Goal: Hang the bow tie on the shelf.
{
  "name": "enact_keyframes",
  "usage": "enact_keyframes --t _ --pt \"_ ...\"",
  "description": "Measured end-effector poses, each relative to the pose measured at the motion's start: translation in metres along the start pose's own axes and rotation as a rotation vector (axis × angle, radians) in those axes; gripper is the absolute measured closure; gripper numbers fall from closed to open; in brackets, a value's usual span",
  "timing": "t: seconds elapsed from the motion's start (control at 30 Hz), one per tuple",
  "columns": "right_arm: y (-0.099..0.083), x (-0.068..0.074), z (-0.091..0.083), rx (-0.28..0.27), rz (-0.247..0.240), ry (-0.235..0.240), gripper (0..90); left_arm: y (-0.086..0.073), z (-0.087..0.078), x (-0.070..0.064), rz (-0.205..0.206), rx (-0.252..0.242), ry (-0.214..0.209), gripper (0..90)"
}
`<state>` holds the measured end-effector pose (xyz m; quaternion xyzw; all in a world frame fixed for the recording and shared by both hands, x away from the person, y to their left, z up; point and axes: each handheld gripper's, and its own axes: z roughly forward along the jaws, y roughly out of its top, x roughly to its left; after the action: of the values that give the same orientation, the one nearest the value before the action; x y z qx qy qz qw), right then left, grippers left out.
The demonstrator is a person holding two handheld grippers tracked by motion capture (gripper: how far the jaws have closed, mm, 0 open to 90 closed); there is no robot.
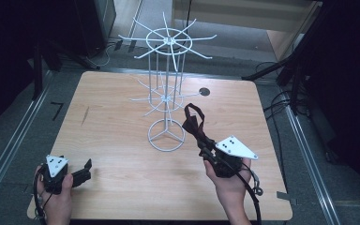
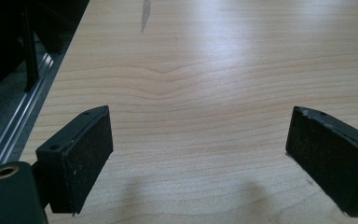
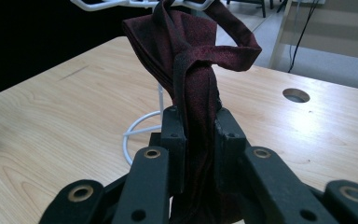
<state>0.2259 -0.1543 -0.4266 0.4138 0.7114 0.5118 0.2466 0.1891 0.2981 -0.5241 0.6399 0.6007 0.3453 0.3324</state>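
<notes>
1. Right gripper (image 1: 205, 149): fingers (image 3: 175, 135) clamped on a dark red knotted necktie (image 3: 193, 70), holding it off the worktop (image 1: 122, 140) with its loop raised.
2. Necktie position: just beside the white wire display rack (image 1: 168, 93), at the lower tier of prongs; in the right gripper view the loop top sits right by a prong, contact uncertain.
3. Left gripper (image 1: 82, 173): fingers (image 2: 81, 158) wide apart, holding nothing, low over the near-left worktop.
4. Step judged: hanging the necktie on the rack.
5. Next move calls for threading the loop over a prong tip before release.
</notes>
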Motion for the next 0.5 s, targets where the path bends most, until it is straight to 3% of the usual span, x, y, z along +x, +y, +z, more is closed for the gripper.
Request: enact_keyframes --t 0.5 --pt "-0.005 0.006 0.021 0.034 -0.004 0.017 78.6 0.0 0.0 0.0 -0.003 0.0 -0.001 7.9"
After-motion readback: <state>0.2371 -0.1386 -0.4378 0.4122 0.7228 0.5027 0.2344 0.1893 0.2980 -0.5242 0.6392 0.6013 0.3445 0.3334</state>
